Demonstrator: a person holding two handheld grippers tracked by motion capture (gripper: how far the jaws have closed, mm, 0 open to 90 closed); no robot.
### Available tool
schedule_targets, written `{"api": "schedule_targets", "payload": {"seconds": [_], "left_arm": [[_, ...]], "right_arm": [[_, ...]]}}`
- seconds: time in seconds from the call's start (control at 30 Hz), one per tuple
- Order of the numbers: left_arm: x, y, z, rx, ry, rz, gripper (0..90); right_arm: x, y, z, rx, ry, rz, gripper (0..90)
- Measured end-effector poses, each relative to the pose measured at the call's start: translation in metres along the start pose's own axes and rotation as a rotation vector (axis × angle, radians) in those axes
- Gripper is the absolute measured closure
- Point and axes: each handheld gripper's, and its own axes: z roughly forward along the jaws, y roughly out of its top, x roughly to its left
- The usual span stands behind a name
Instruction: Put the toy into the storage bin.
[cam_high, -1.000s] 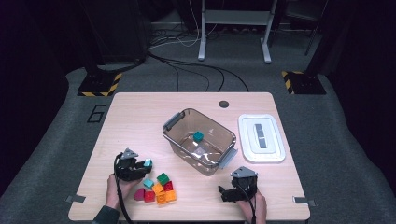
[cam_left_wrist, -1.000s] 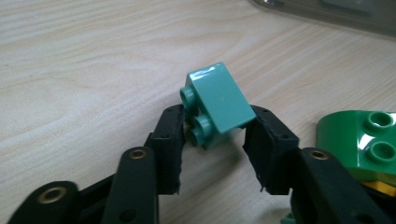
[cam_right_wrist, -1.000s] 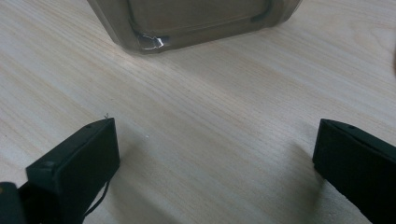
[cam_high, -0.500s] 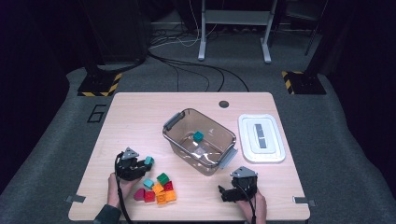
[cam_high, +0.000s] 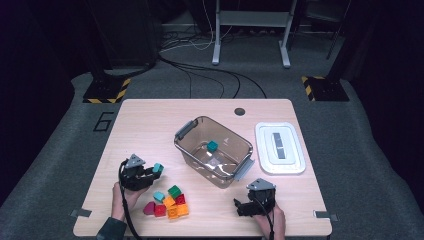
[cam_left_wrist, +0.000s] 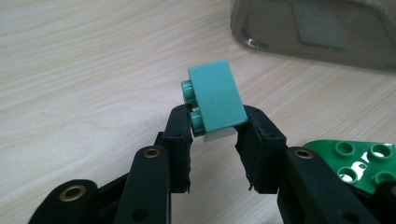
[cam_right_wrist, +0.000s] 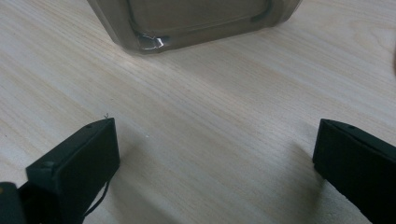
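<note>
My left gripper (cam_high: 151, 172) (cam_left_wrist: 215, 128) is shut on a teal brick (cam_high: 158, 168) (cam_left_wrist: 217, 95), held by its lower end with the studs facing left in the left gripper view. It hovers just above the table, left of the clear plastic bin (cam_high: 190, 129) (cam_left_wrist: 261, 28). Another teal brick (cam_high: 212, 146) lies inside the bin. A pile of several coloured bricks (cam_high: 167, 202) sits just below the left gripper, and a green one (cam_left_wrist: 359, 158) is beside its right jaw. My right gripper (cam_high: 242, 207) (cam_right_wrist: 215, 144) rests open on bare wood in front of the bin (cam_right_wrist: 196, 21).
A white lid (cam_high: 280, 147) lies flat to the right of the bin. The bin has grey latches (cam_high: 185, 129) at its ends. A dark round hole (cam_high: 240, 111) marks the table's far edge. Bare wood stretches left of the bin.
The left gripper has picked the teal brick out of the pile's edge and carried it slightly up and away. The right gripper has stayed put.
</note>
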Motion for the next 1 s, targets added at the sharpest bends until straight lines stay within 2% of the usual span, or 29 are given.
{"api": "schedule_targets", "payload": {"seconds": [0.37, 0.5, 0.67, 1.0], "left_arm": [[-0.003, 0.016, -0.011, -0.014, -0.005, 0.033, 65.3], [-0.005, 0.026, -0.016, -0.018, -0.020, 0.045, 65.3], [-0.008, 0.036, -0.019, -0.038, -0.017, 0.063, 65.3], [-0.013, 0.053, -0.025, -0.047, -0.004, 0.094, 65.5]], "right_arm": [[0.000, 0.000, 0.000, 0.000, 0.000, 0.000, 0.0], [0.000, 0.000, 0.000, 0.000, 0.000, 0.000, 0.0], [0.000, 0.000, 0.000, 0.000, 0.000, 0.000, 0.0], [0.000, 0.000, 0.000, 0.000, 0.000, 0.000, 0.0]]}}
